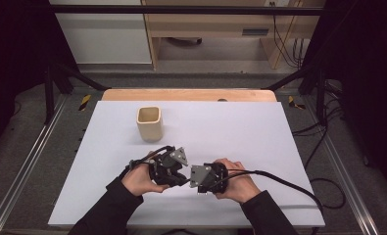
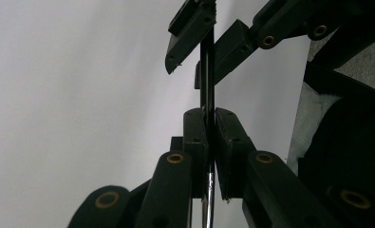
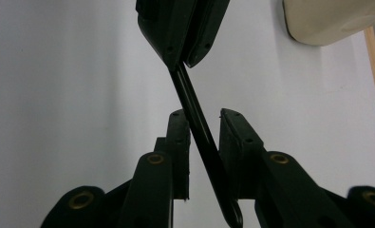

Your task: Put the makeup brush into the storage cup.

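Left gripper [image 2: 209,142]: jaws clamped on a thin black rod [image 2: 207,71], pinched flat between both pads. The rod has a silver metal section showing low between the jaws; can't tell what the item is.

Right gripper [image 3: 201,137]: jaws apart around the same rod, which runs diagonally through the gap. It lies against the left-hand jaw in the right gripper view, with a gap to the other jaw, so no grip. The rod's rounded end sits low between the jaws.

In the left gripper view, the right gripper's jaws show at the top, on either side of the rod, spread.

High view: both grippers meet nose to nose near the front centre of the white board [image 1: 259,132], one hand on each, dark sleeves coming in from the bottom edge. A cream square cup [image 1: 149,123] stands upright farther back, left of centre, well apart from the grippers. Black cable [image 1: 289,186] trails off to the right.
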Tool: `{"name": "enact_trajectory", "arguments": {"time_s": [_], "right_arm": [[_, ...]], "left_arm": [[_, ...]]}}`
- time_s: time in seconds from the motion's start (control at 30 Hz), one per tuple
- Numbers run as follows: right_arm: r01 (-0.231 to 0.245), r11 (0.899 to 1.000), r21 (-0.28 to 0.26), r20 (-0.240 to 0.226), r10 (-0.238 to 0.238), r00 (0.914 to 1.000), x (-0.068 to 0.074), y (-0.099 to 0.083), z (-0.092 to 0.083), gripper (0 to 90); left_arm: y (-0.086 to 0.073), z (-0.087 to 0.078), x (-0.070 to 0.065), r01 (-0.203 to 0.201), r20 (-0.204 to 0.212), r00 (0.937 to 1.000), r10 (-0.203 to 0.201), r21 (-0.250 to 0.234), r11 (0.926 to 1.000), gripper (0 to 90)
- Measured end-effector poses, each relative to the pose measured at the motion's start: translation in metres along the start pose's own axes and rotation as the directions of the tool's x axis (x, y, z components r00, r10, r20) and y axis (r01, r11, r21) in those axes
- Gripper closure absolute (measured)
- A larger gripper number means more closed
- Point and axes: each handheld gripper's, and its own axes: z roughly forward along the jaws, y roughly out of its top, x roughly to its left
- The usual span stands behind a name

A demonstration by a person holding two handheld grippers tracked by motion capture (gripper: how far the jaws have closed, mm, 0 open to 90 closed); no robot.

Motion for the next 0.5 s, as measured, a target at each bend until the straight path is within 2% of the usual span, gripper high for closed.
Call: {"name": "enact_trajectory", "arguments": {"time_s": [0.1, 0.2, 0.43, 0.5], "right_arm": [[-0.004, 1.000, -0.001, -0.003, 0.004, 1.0000, 0.0011, 0.0000, 0.0007, 74.7], [0.015, 1.000, -0.001, -0.005, -0.015, 0.9999, 0.0000, -0.0001, 0.0014, 75.3], [0.004, 1.000, -0.009, 0.003, -0.004, 1.0000, 0.0022, -0.0006, 0.0017, 77.0], [0.017, 1.000, -0.002, -0.003, -0.017, 0.9998, 0.0015, -0.0008, 0.0013, 77.4]], "left_arm": [[-0.0004, 0.0004, -0.0005, 0.001, -0.002, 1.0000, -0.001, -0.003, 1.0000, 83.9], [-0.0008, 0.0006, -0.0007, 0.006, -0.001, 1.0000, -0.006, -0.010, 0.9999, 83.8], [-0.0020, -0.0003, 0.0002, 0.009, -0.007, 0.9999, -0.009, -0.022, 0.9997, 83.3], [-0.0023, -0.0005, 0.0004, 0.009, -0.007, 0.9999, -0.009, -0.022, 0.9997, 83.0]]}}
